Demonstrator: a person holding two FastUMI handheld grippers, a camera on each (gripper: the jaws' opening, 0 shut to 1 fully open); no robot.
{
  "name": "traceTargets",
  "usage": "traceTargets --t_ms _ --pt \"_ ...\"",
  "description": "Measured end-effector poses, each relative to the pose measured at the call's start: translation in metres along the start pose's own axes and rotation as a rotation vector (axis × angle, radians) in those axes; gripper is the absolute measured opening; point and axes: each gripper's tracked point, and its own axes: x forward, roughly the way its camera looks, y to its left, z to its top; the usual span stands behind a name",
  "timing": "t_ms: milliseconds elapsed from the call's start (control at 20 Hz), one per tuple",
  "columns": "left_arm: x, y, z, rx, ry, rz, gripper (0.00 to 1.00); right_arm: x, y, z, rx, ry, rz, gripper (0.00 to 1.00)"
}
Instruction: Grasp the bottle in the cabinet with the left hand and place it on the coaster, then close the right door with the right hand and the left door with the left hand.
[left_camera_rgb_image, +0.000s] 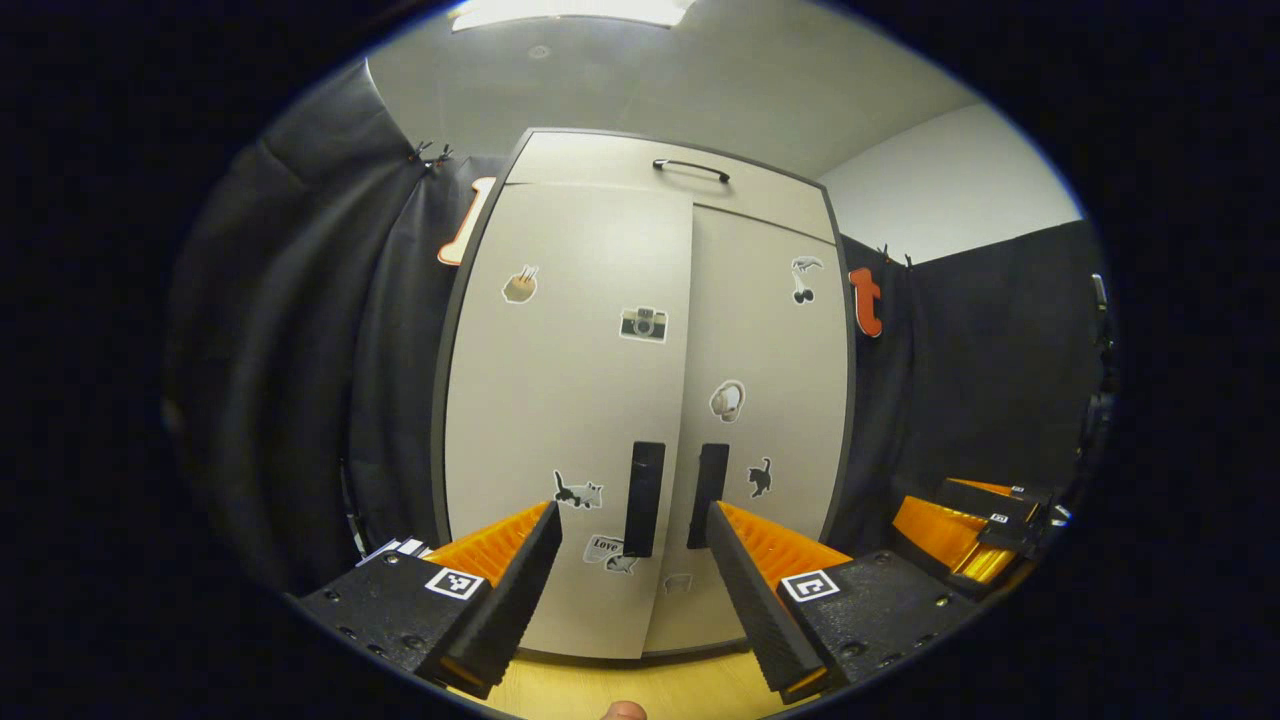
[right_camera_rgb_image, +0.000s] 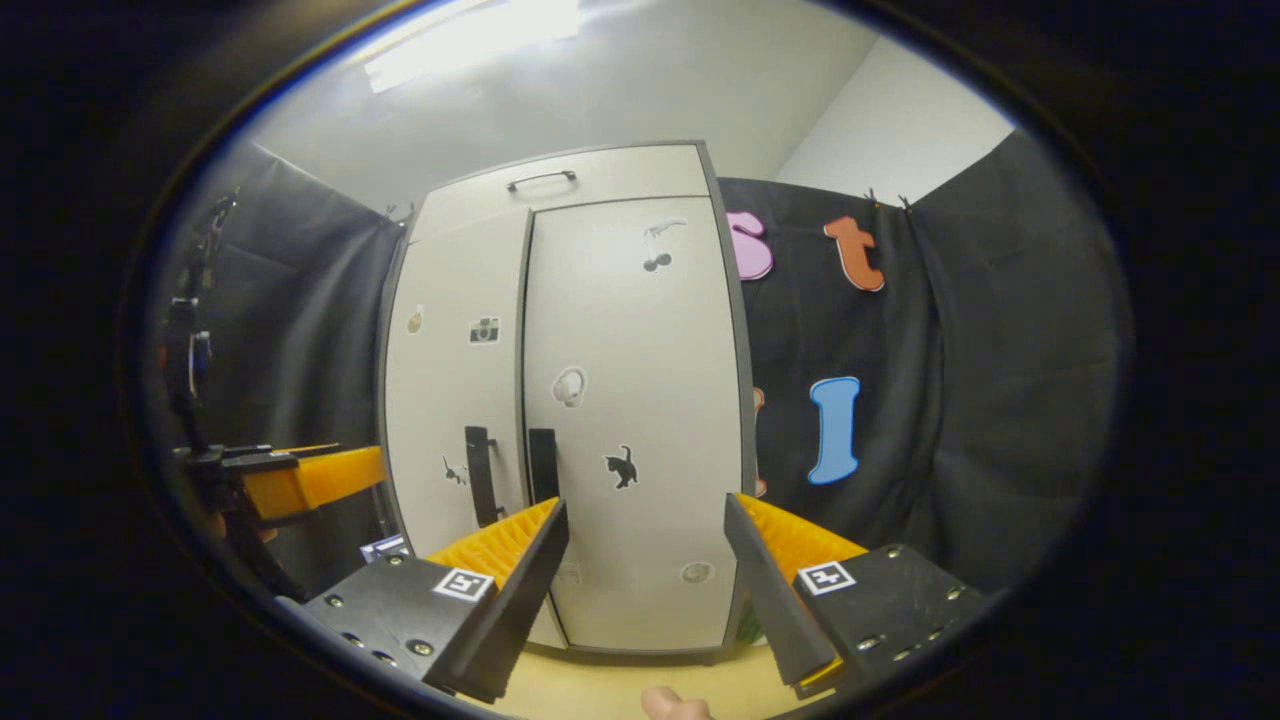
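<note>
On the wooden tabletop (left_camera_rgb_image: 620, 690), against black cloth, the grey cabinet (left_camera_rgb_image: 640, 400) stands with both doors closed; left gripper (left_camera_rgb_image: 632, 570) and right gripper (right_camera_rgb_image: 645, 570) gape empty before it.

Cabinet with both doors shut.
The pale grey cabinet (left_camera_rgb_image: 640, 400) stands upright on a wooden surface; its left door (left_camera_rgb_image: 565, 400) and right door (left_camera_rgb_image: 765, 400) meet flush, sticker-dotted, with two dark vertical handles side by side at the seam.
</note>
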Motion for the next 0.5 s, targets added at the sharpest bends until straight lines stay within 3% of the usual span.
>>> traceTargets --t_ms 50,100,200,500 --pt "-0.0030 -0.0016 0.0028 0.002 -0.004 0.004 0.89 -0.0013 0.0012 0.0014 -0.004 -0.002 0.000 0.92" --pt "-0.0043 -0.0036 0.0047 0.001 -0.009 0.006 0.93 -0.0019 0.0027 0.0027 -0.005 -0.006 0.001 0.95" --pt "-0.0057 -0.0073 0.0045 -0.003 -0.010 0.000 0.94 -0.0033 0.0049 0.0055 -0.001 -0.014 0.006 0.92" --pt "-0.0064 -0.0067 0.0015 0.019 -0.006 0.018 0.95 -0.0024 0.0059 0.0042 -0.005 -0.018 -0.001 0.95"
